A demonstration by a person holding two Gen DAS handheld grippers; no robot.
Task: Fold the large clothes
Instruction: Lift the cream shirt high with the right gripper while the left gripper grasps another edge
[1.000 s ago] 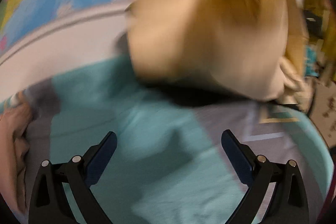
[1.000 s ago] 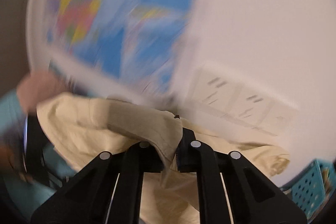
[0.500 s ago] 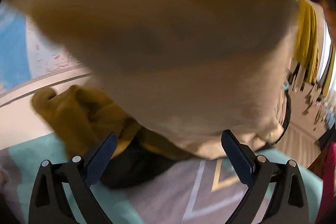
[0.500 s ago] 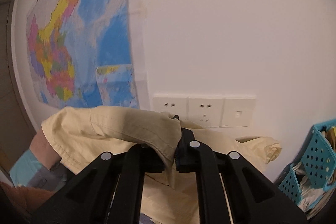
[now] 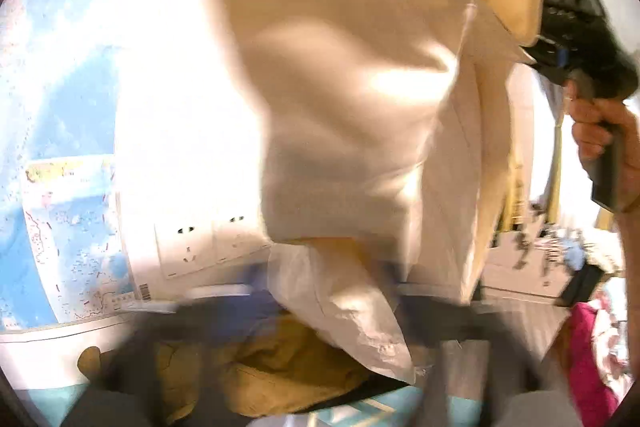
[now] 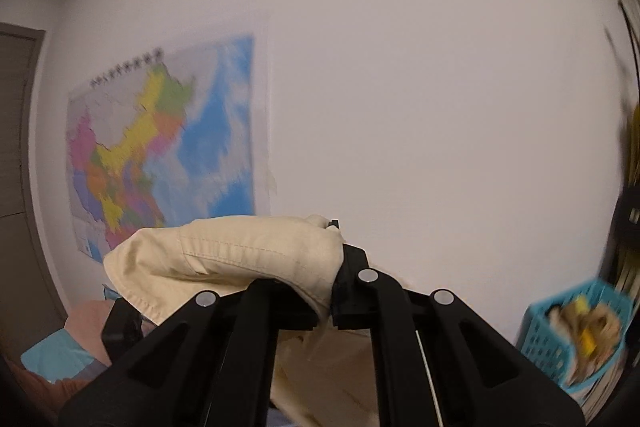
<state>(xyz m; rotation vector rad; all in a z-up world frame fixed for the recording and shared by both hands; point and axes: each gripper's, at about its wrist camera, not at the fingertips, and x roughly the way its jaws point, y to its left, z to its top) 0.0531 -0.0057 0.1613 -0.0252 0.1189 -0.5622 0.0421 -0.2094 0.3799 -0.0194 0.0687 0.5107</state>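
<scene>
While the cream garment (image 5: pixel 352 115) hangs across the middle of my left view, it hides most of the wall map (image 5: pixel 52 131) and part of the sockets (image 5: pixel 188 243) at lower left; a mustard cloth (image 5: pixel 280 375) lies heaped beneath. At the right edge my right hand (image 5: pixel 600 135) grips the right gripper (image 6: pixel 334 267), held level. Its jaws are pressed together on a seamed fold of the garment. A blue basket (image 6: pixel 560 339) sits lower right. My left gripper's jaws are blurred; they are opening, nothing visibly between them.
</scene>
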